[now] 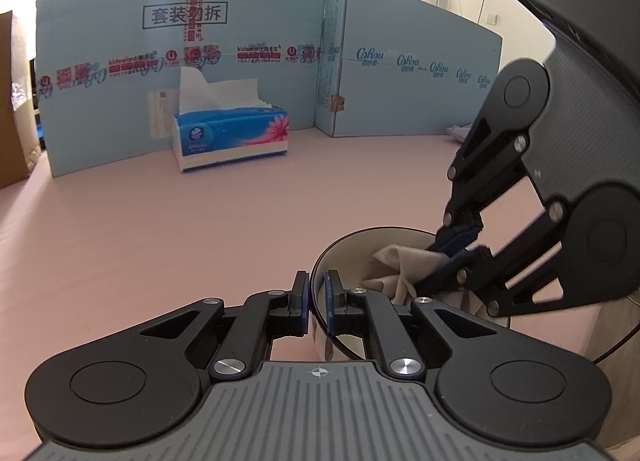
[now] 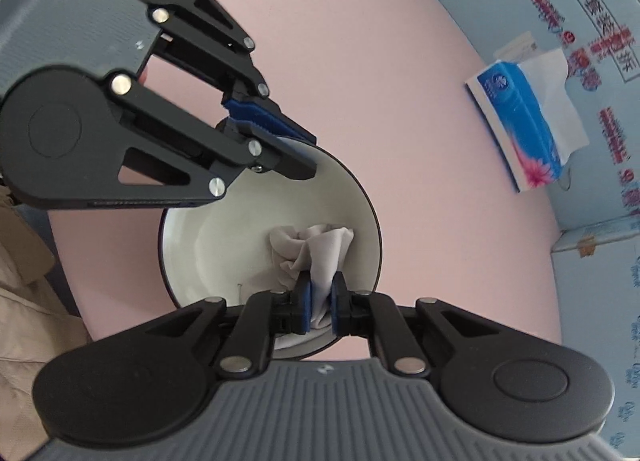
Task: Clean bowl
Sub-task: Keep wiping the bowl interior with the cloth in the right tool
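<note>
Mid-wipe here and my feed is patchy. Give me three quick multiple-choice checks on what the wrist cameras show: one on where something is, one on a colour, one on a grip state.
1. Where is the cloth?
A. Inside the bowl
B. Flat on the table beside the tissue box
C. Draped over the cardboard screen

2. What colour is the table surface?
A. Green
B. Pink
C. Black

3. What is the left gripper doing?
A. Open, clear of everything
B. Shut on the tissue box
C. Shut on the bowl's rim

Answers:
1. A: the bunched cloth sits against the white inside of the bowl, pinched by the right gripper.
2. B: pink shows all around the bowl and under the tissue box.
3. C: its blue pads stand one on each side of the dark rim.
</note>
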